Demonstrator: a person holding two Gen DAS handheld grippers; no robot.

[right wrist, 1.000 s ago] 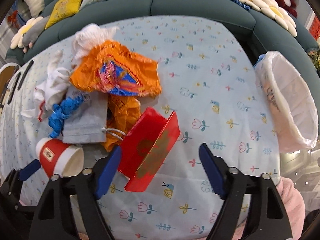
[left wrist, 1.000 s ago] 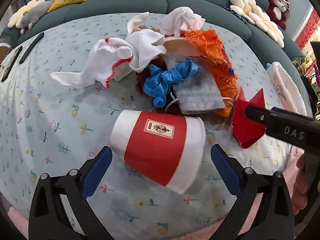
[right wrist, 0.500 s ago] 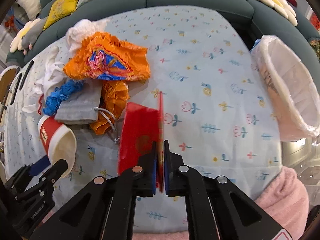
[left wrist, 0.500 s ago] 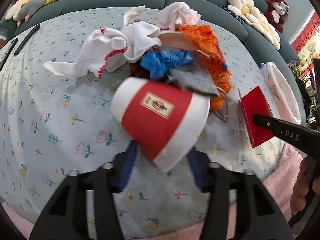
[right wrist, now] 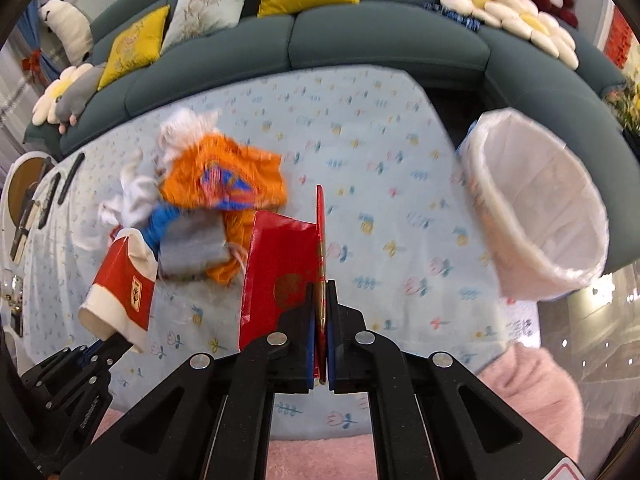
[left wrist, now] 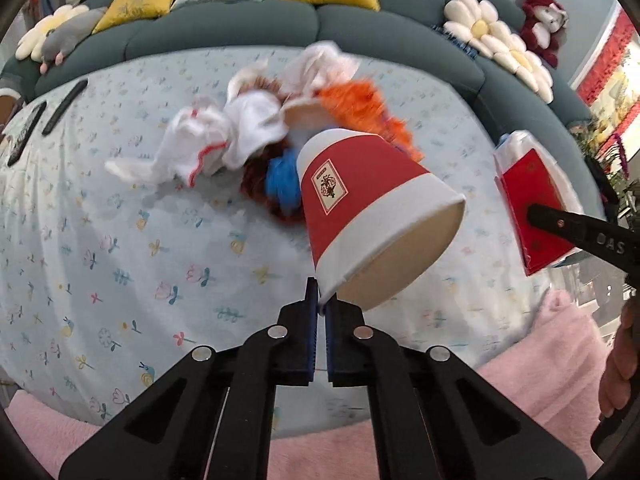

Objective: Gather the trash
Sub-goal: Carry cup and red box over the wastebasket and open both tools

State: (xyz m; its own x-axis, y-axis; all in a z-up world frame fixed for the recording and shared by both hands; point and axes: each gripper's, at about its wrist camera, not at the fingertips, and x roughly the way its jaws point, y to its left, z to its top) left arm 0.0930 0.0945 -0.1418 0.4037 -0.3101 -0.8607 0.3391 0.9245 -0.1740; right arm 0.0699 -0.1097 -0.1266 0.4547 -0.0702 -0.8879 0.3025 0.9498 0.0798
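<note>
My left gripper is shut on the rim of a red and white paper cup and holds it above the table; the cup also shows in the right wrist view. My right gripper is shut on a flap of a red paper box, lifted off the table; the box also shows in the left wrist view. A bin lined with a white bag stands at the table's right edge.
A pile remains mid-table: white cloth, orange wrapper, blue ribbon, grey pouch. The tablecloth is floral. Remotes lie far left. A teal sofa curves behind.
Both grippers closed on their items and lifted them. The left raised the cup by its rim and the right raised the red box, swinging toward the bin side.
</note>
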